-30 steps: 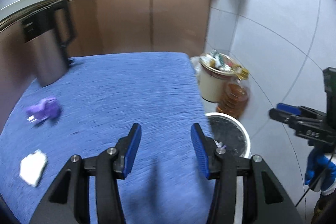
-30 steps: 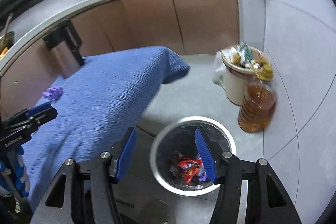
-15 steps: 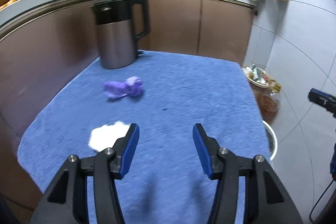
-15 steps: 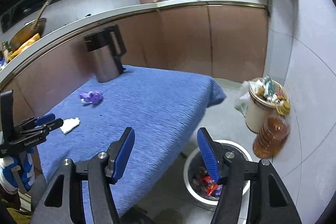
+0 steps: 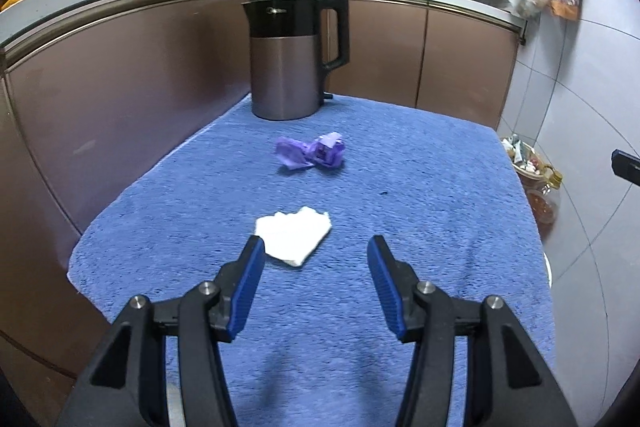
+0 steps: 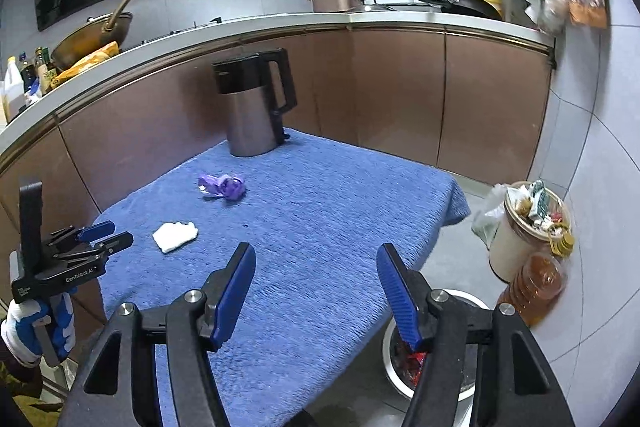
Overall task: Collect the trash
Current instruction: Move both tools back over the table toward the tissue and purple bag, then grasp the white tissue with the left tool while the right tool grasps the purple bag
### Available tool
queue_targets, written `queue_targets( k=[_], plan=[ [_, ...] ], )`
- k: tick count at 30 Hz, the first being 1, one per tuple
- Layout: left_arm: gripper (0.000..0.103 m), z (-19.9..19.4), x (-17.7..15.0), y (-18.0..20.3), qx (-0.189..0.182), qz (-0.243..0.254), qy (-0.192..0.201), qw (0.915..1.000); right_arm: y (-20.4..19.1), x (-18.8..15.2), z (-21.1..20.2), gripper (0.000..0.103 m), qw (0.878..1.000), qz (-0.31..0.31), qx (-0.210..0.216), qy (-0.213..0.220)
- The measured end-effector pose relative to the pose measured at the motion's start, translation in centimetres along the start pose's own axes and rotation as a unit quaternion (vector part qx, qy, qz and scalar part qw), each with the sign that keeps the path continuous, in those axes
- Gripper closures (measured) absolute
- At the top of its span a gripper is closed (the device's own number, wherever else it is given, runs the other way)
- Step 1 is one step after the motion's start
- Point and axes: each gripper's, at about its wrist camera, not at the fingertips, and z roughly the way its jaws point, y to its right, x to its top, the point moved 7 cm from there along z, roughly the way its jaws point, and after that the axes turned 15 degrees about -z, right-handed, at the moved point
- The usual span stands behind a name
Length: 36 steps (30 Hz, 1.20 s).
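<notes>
A crumpled white tissue (image 5: 294, 237) lies on the blue towel-covered table (image 5: 420, 187), just ahead of my open, empty left gripper (image 5: 316, 285). A crumpled purple wrapper (image 5: 314, 155) lies farther back, in front of the kettle. Both also show in the right wrist view: the tissue (image 6: 175, 235) and the wrapper (image 6: 224, 187). My right gripper (image 6: 316, 293) is open and empty above the table's right front part. The left gripper (image 6: 106, 237) shows there at the table's left edge. A round metal trash bin (image 6: 436, 347) with red wrappers inside stands on the floor right of the table.
A steel kettle (image 5: 288, 67) with a black handle stands at the table's back. Brown cabinets (image 5: 120, 99) close the left and back. On the floor at the right stand a full white bucket (image 6: 528, 227) and an amber oil bottle (image 6: 536, 287).
Both grippers have swung from the bin side toward the table. The left gripper now faces the tissue and wrapper head on. The right gripper has risen and pulled back; the bin sits lower in its view.
</notes>
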Motion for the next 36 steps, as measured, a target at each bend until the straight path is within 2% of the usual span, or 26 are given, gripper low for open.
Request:
queue_targets(
  k=[9,16,25,36],
  plan=[
    [0.052,-0.8,1.7,-2.1,0.005,-0.016,0.014,0.9998,-1.0,2.2,0.1,0.042,1.000,-0.009,0.011,0.013],
    [0.052,-0.1,2.1,-3.0,0.008,-0.028,0.010,0.9995,-1.5,3.0,1.2,0.042,1.000,-0.014,0.022,0.014],
    [0.052,2.6,1.7,-3.2,0.007,-0.033,-0.009,0.9994,-1.2,3.1,3.4,0.042,0.999,-0.013,0.035,0.008],
    [0.052,6.6,1.6,-2.1,0.004,-0.012,-0.024,0.9996,-0.8,3.5,8.4,0.042,0.999,-0.019,0.045,-0.023]
  ],
)
